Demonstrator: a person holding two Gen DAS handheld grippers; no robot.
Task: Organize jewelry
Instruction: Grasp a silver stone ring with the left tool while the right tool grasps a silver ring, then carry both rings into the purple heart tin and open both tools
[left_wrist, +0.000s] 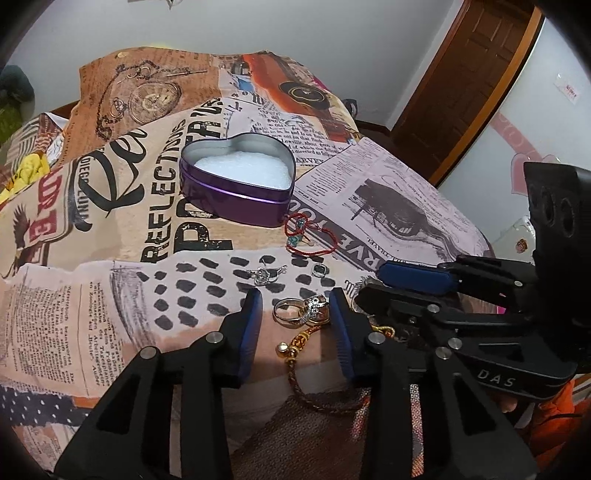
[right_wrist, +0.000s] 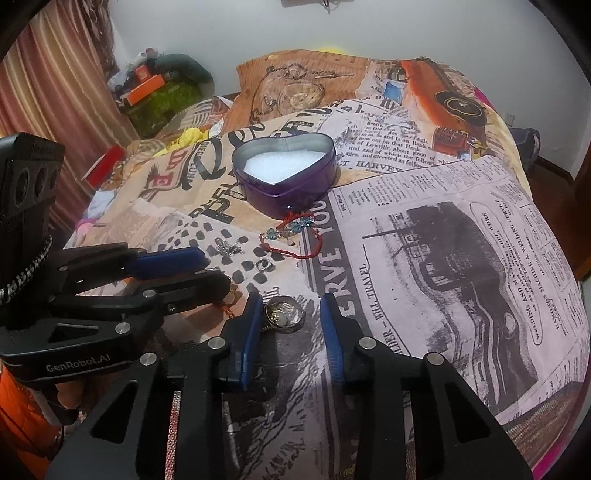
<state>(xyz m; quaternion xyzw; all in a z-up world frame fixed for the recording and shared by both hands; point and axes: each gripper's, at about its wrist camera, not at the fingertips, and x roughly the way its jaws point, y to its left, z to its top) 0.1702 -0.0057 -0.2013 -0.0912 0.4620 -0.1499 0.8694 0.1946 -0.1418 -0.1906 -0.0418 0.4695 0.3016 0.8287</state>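
The left gripper (left_wrist: 295, 314) stands partly open with a cluster of rings (left_wrist: 301, 311) between its pads, which do not visibly press them; the right gripper (right_wrist: 290, 317) straddles a round locket (right_wrist: 283, 314), which lies against its left pad, the right pad apart. Each should close squarely across its piece, fingertips low to the cloth (left_wrist: 110, 295). A braided cord (left_wrist: 306, 380) runs from the rings back toward the camera. Beyond, the open heart-shaped tin (left_wrist: 236, 177) waits, its tip pointing toward the grippers.
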